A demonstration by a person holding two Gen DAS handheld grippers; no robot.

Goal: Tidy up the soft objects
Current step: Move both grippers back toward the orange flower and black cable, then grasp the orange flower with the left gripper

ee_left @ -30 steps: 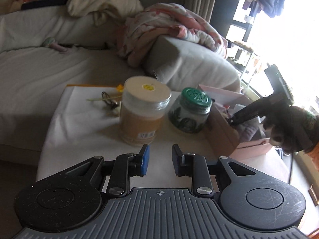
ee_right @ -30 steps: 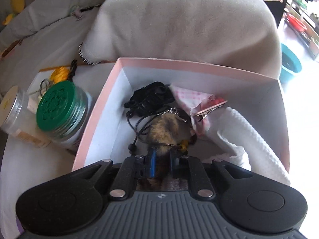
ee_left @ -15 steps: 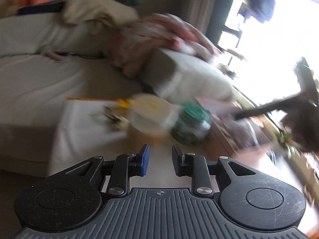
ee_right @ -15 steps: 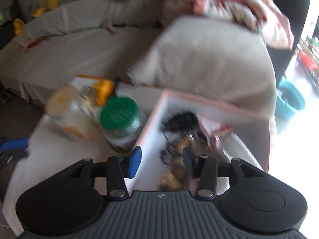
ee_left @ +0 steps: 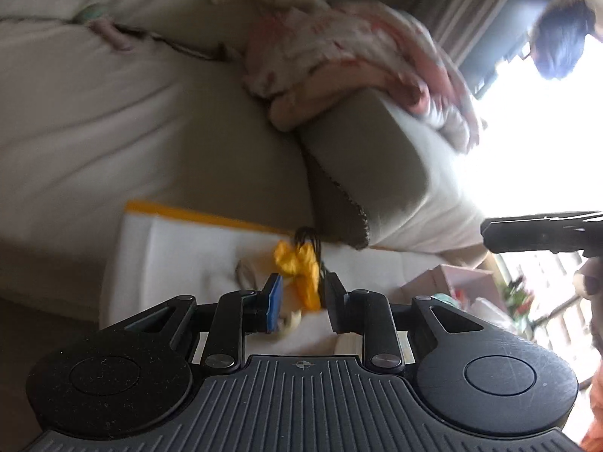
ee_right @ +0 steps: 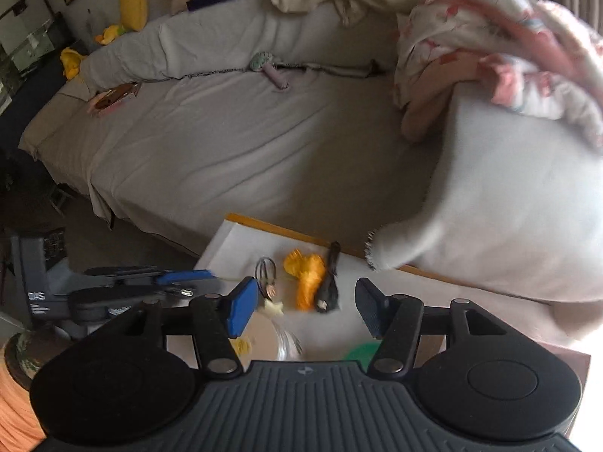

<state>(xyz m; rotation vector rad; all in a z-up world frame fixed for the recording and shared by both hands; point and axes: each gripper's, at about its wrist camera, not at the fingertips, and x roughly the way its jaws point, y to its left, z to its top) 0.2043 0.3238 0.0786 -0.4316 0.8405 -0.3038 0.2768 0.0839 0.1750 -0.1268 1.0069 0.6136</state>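
Note:
A yellow soft tassel (ee_right: pixel 306 277) lies on the white table (ee_right: pixel 233 248) beside a black cord piece (ee_right: pixel 328 288) and a small hair tie with a charm (ee_right: pixel 265 275). My right gripper (ee_right: pixel 307 307) is open and empty, above and just short of them. My left gripper (ee_left: pixel 299 303) is open and empty; the yellow tassel (ee_left: pixel 297 269) shows between its fingers, slightly beyond the tips. The left gripper also shows in the right wrist view (ee_right: pixel 181 282), and the right gripper's side in the left wrist view (ee_left: pixel 542 231).
A clear jar's lid (ee_right: pixel 264 339) and a green lid (ee_right: pixel 360 350) lie just below my right gripper. The pink box (ee_left: pixel 456 282) stands at the table's right. A grey-sheeted bed (ee_right: pixel 226 132) with a large pillow (ee_right: pixel 508 203) and a floral blanket (ee_right: pixel 490 37) lies behind.
My right gripper let go of the furry toy in the pink box, opened wide and swung left over the table. My left gripper moved forward, past the jars, to the yellow tassel.

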